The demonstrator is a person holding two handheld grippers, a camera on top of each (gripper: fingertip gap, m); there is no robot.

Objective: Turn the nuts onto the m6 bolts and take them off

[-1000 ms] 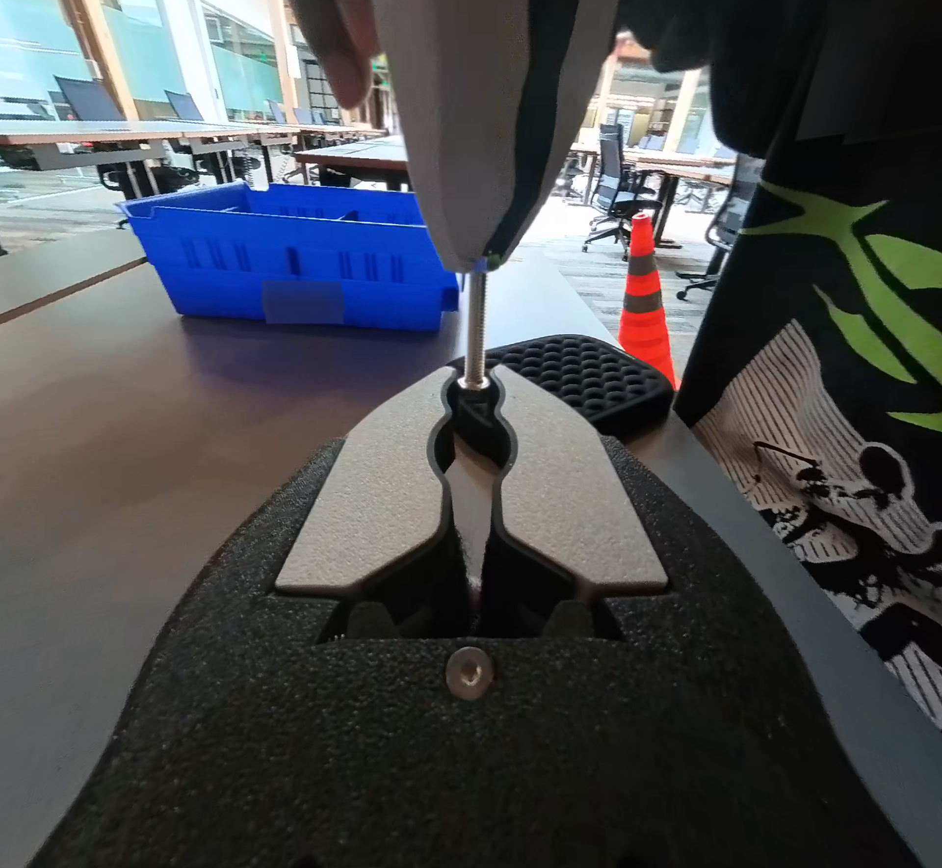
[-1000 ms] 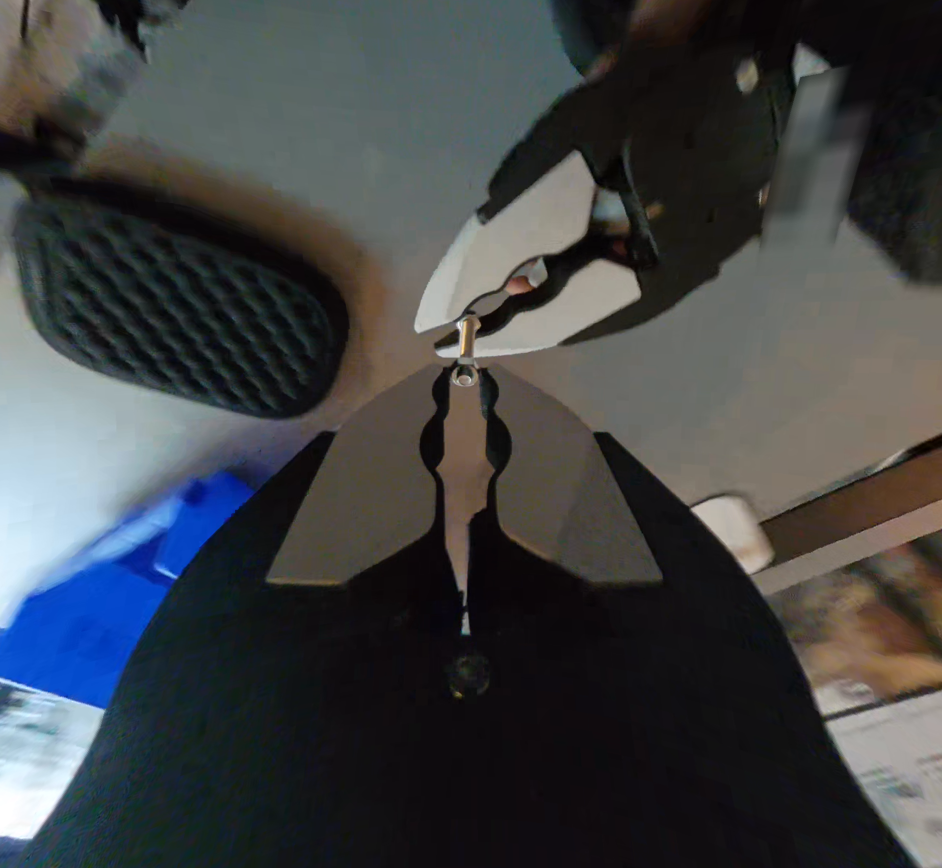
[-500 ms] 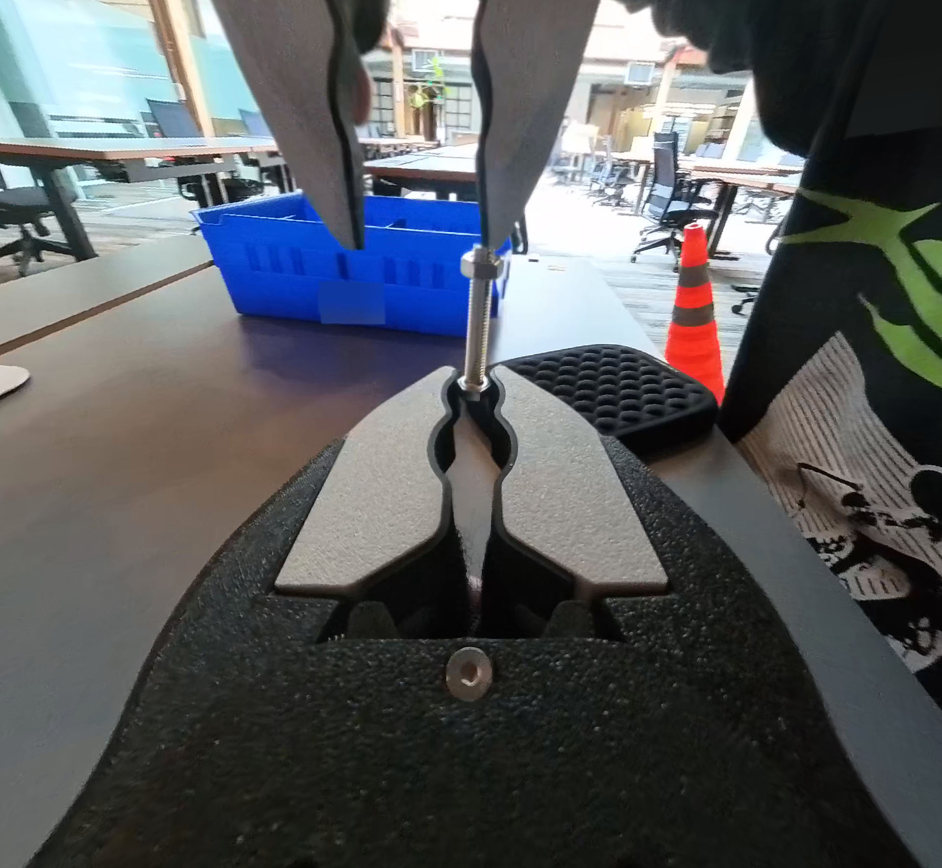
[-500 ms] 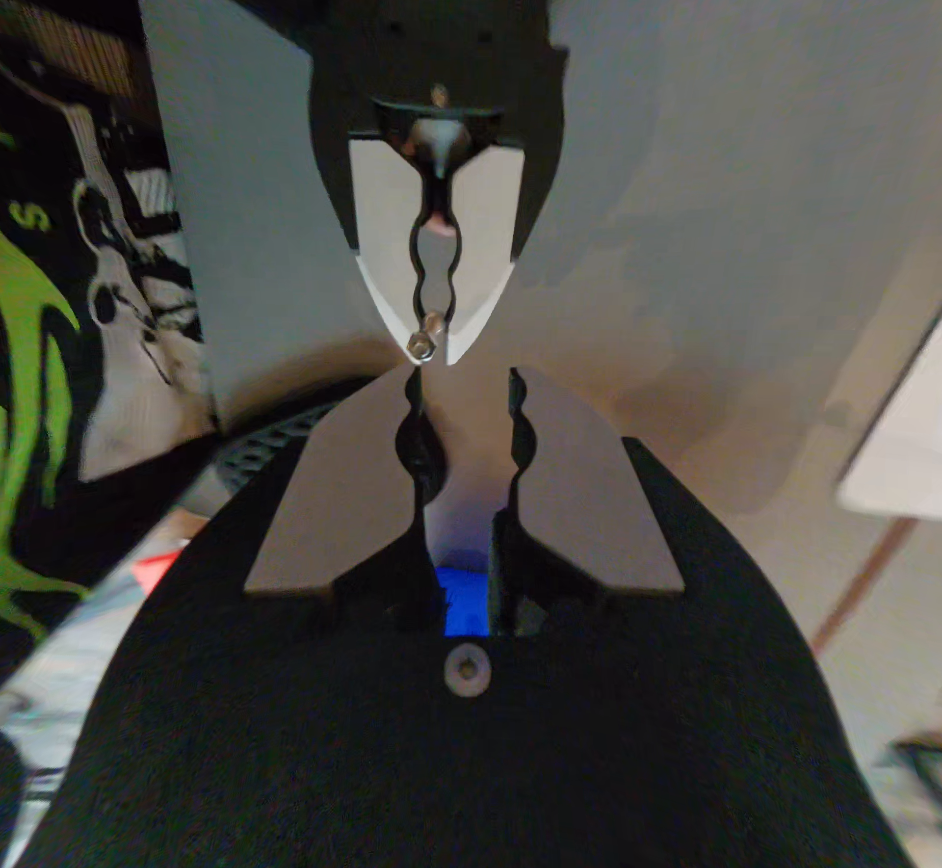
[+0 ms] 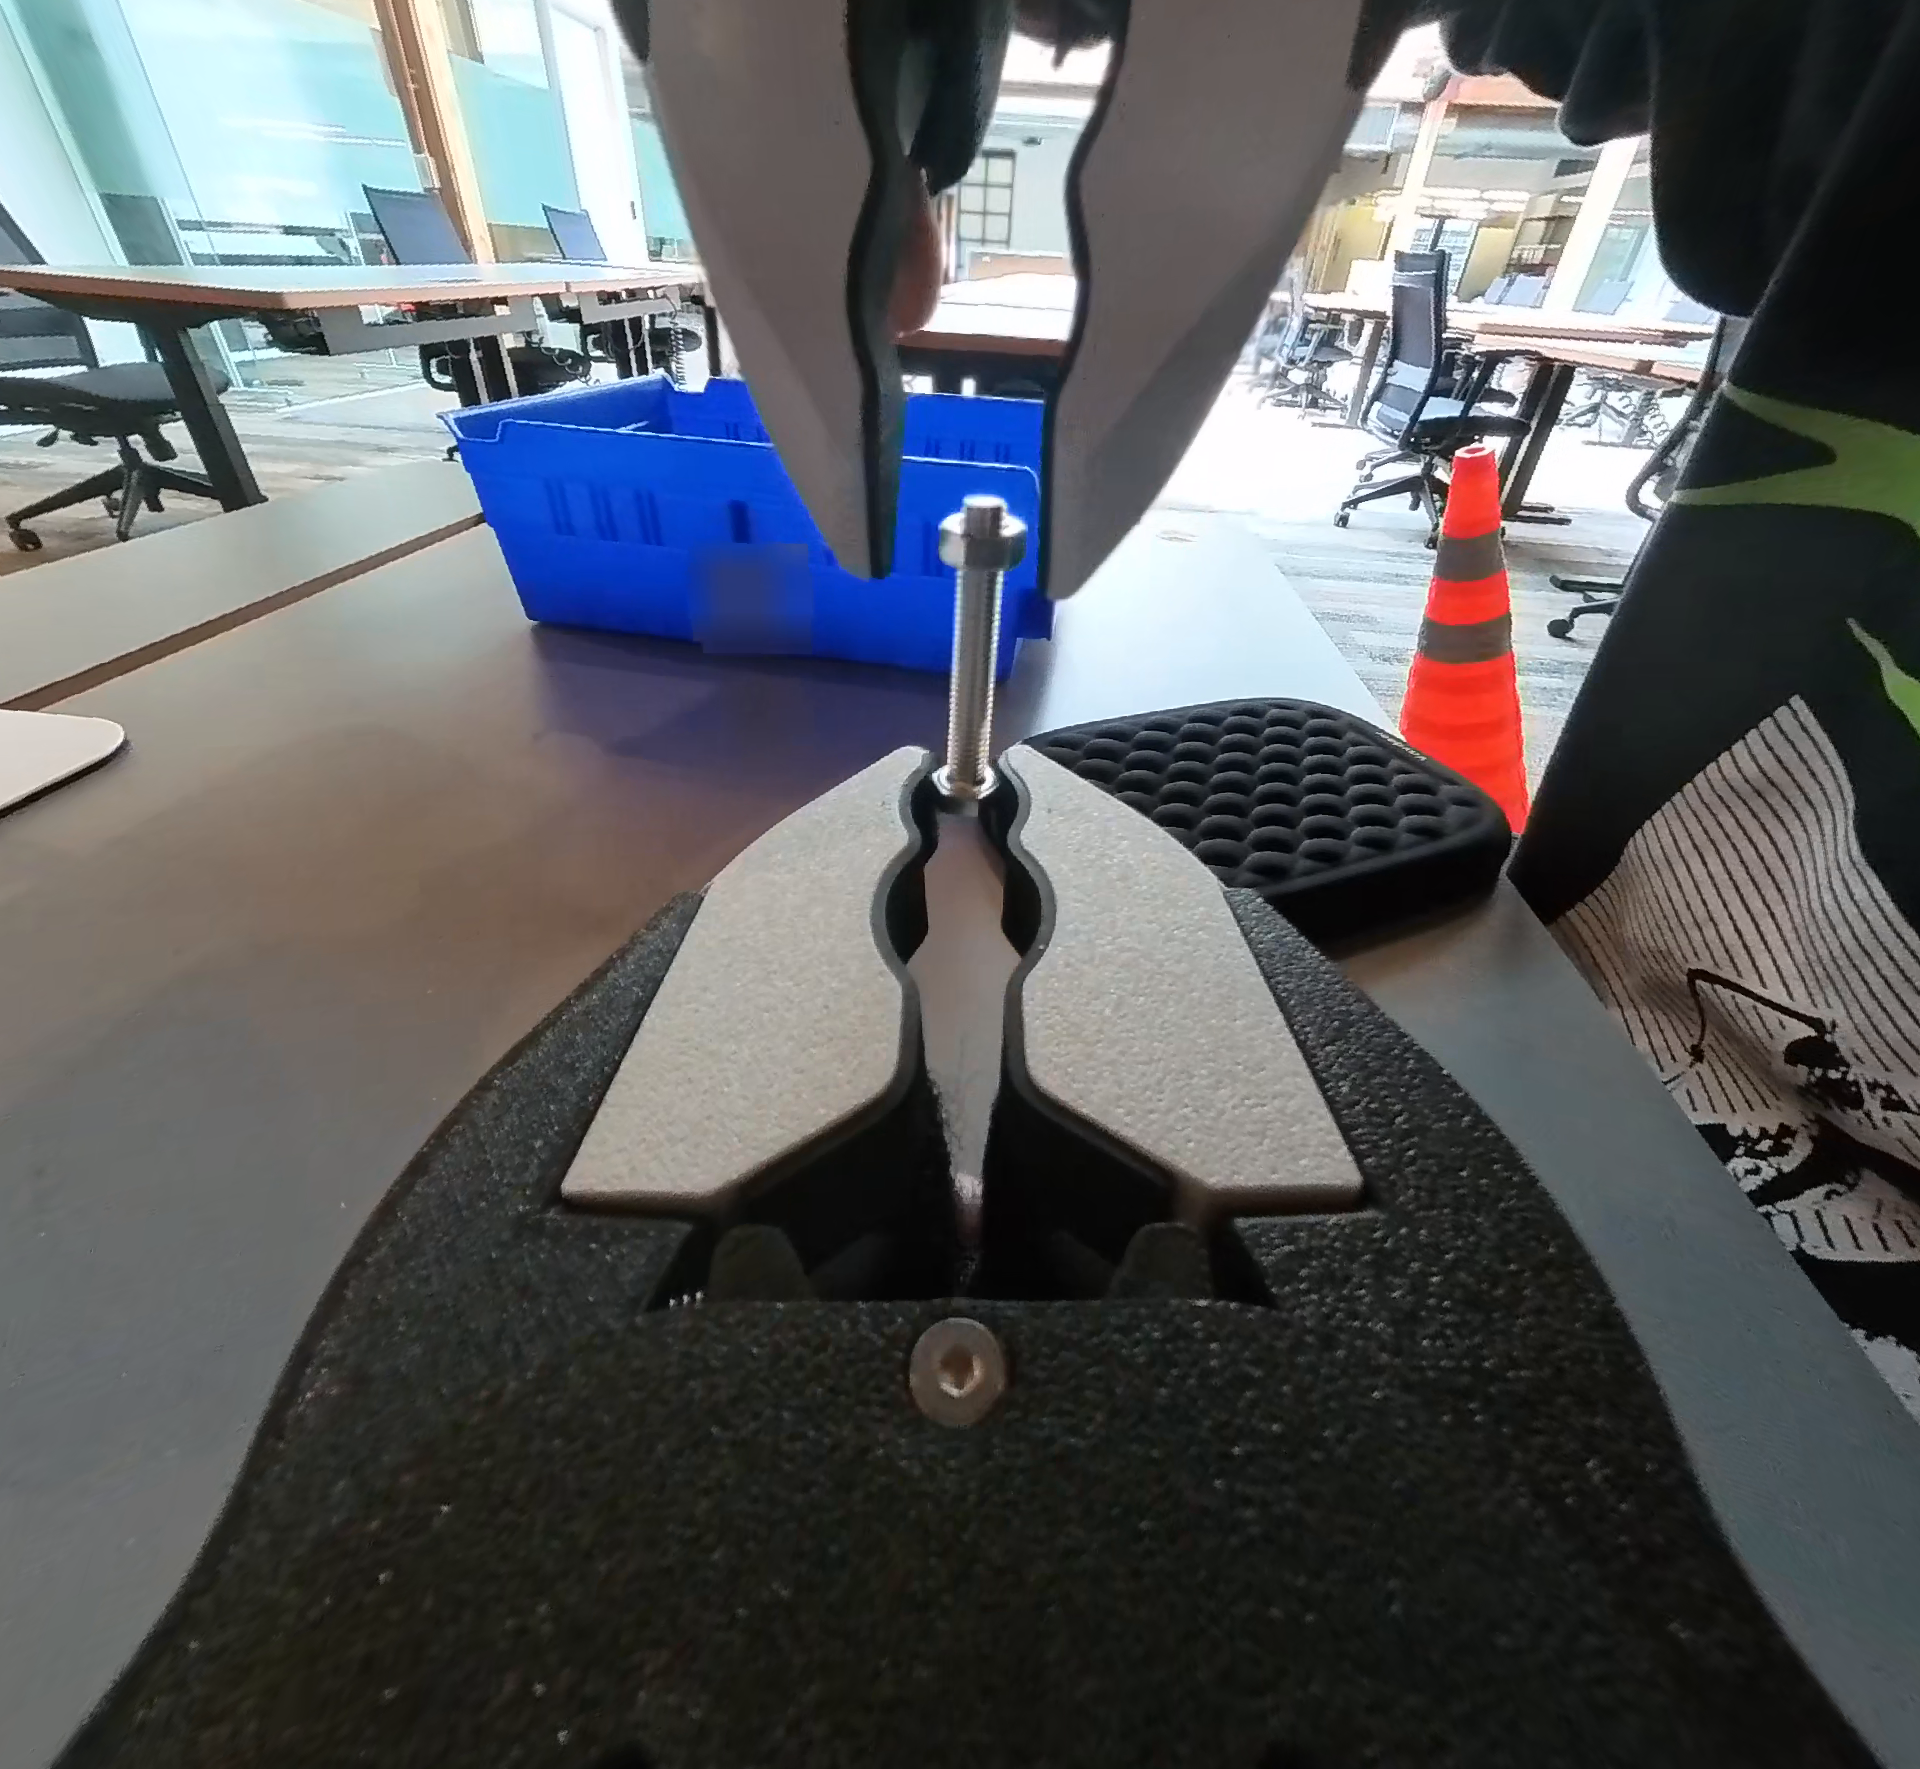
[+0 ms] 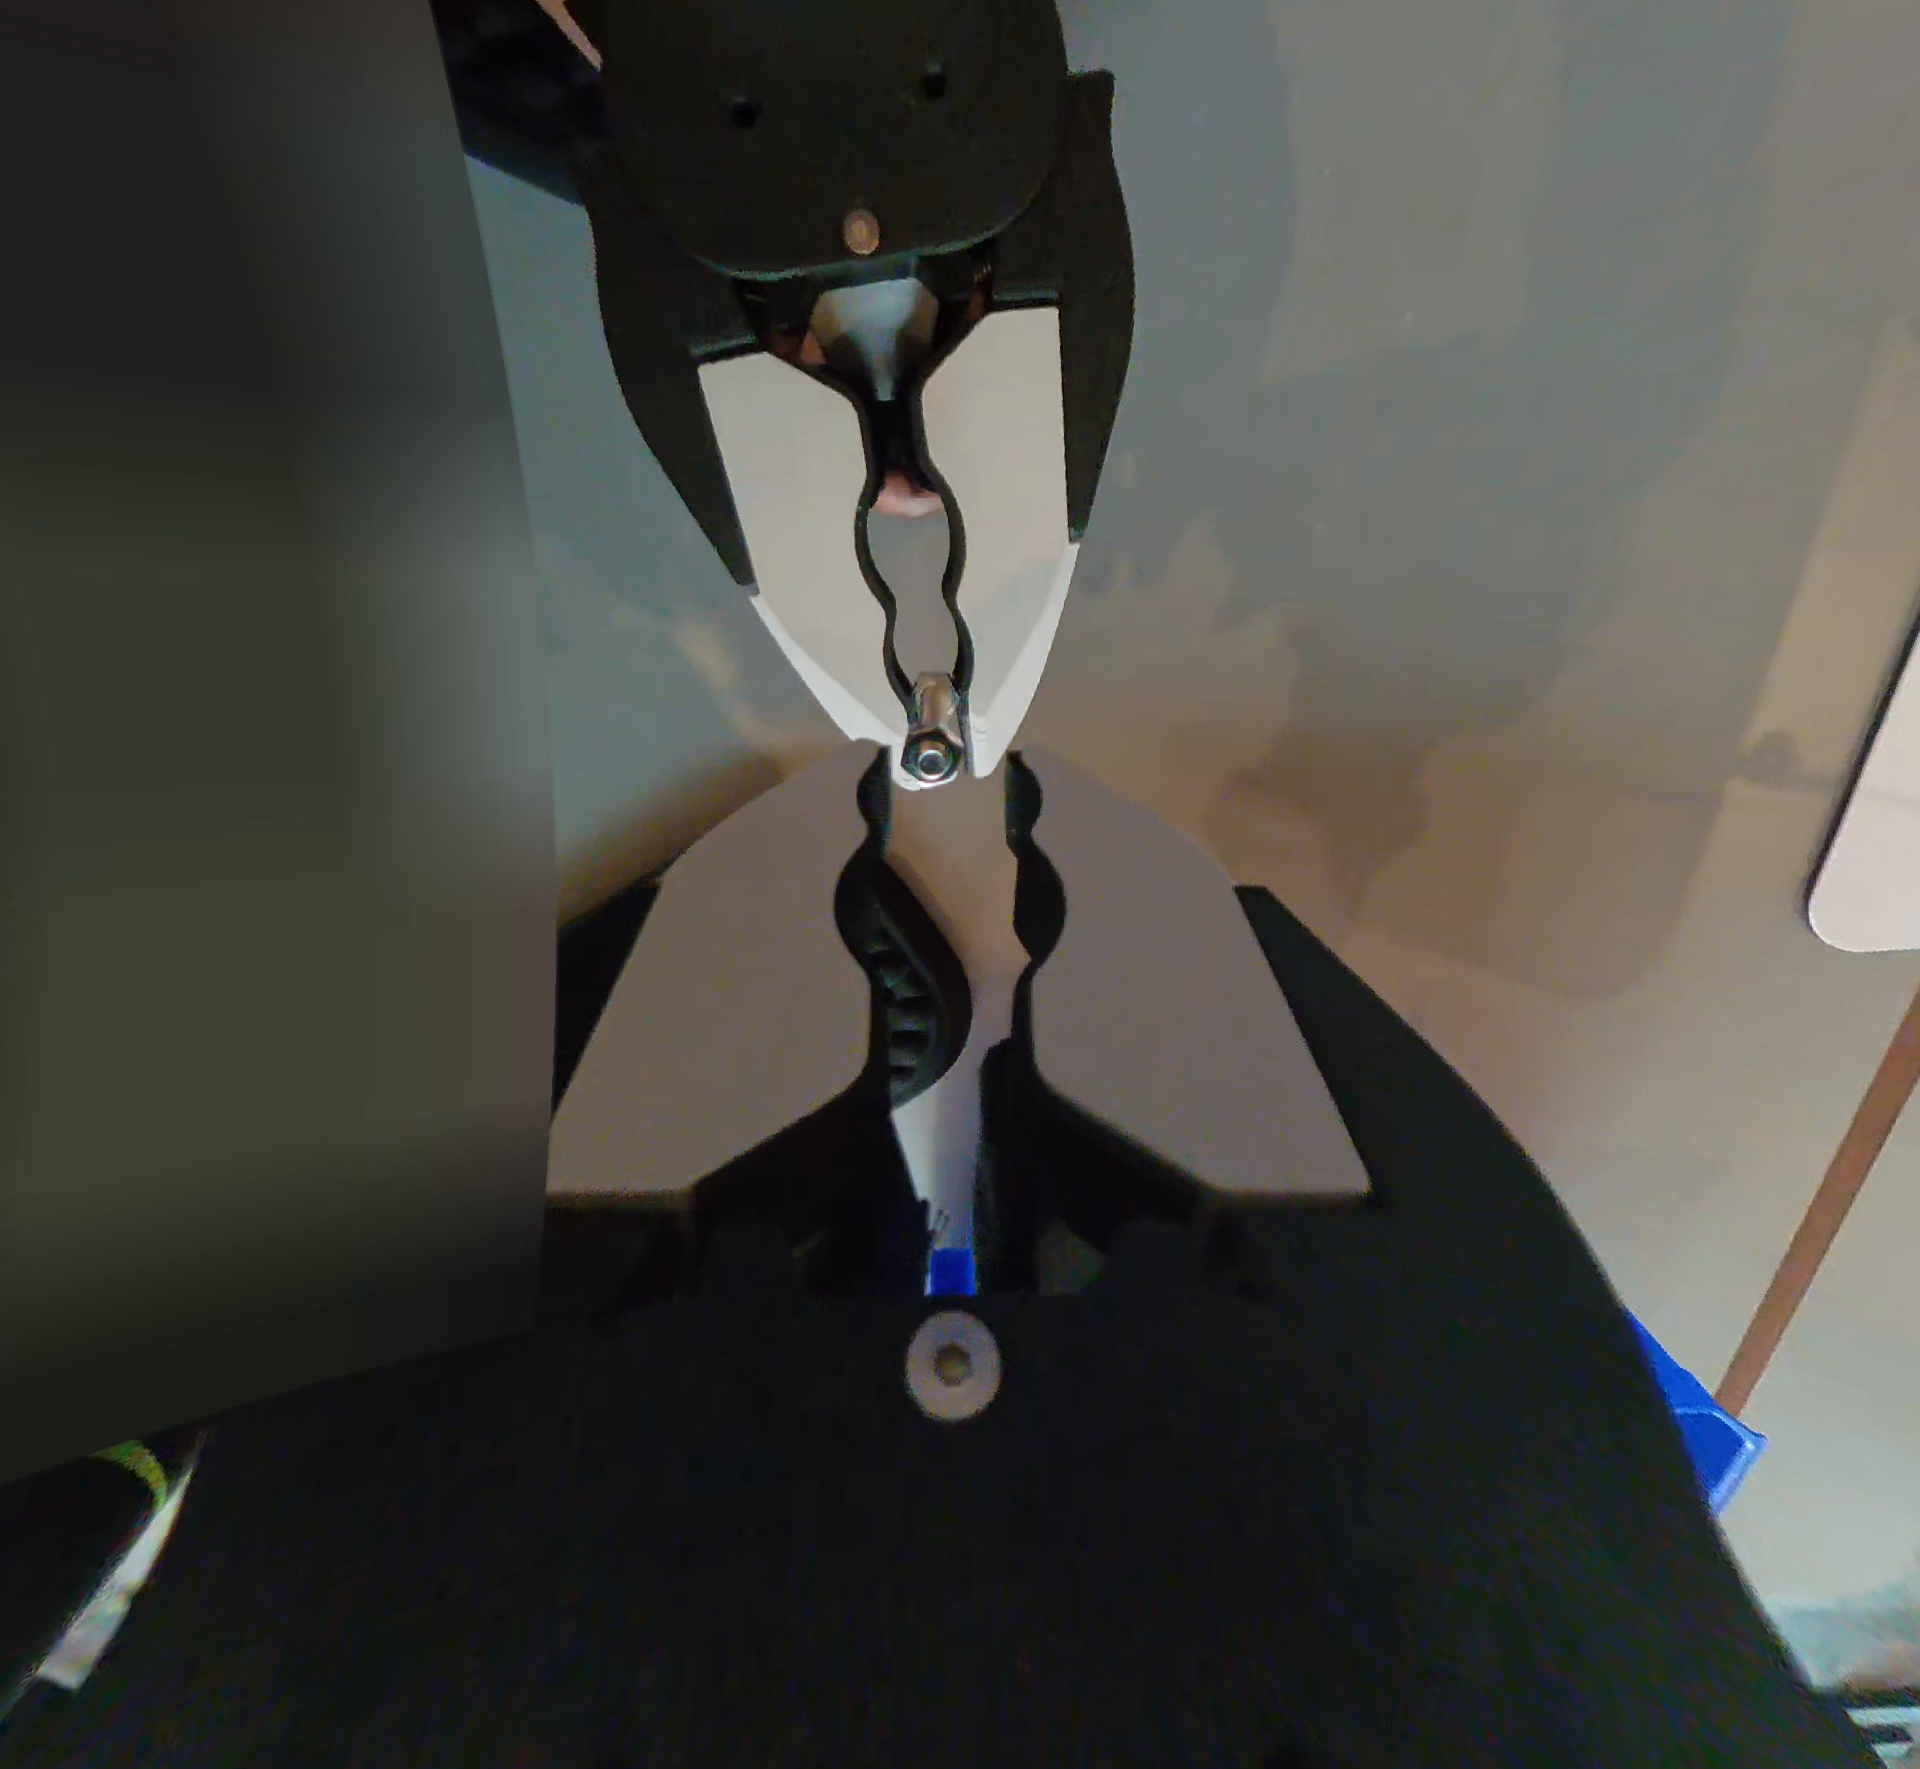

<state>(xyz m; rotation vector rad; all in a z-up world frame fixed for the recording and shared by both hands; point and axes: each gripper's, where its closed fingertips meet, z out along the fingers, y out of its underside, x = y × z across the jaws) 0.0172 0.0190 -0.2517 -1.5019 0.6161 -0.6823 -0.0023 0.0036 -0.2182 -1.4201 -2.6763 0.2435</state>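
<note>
— While the left gripper [image 5: 964,789] pinches the head of the bolt [image 5: 974,659] between its fingers, which way does the bolt stand?

— Upright, thread pointing up, just above the grey worktop [image 5: 312,888]. The nut [image 5: 982,537] sits near the top of the thread, with the bolt's tip showing above it.

— And the right gripper [image 5: 961,566]?

— It comes down from above with its fingers spread, one on each side of the nut. Gaps show between the pads and the nut, so nothing is pinched there.

— What lies around?

— A blue bin [image 5: 644,524] stands behind the bolt, a black honeycomb mat [image 5: 1278,805] sits to the right, and an orange cone [image 5: 1467,639] stands on the floor beyond.
</note>
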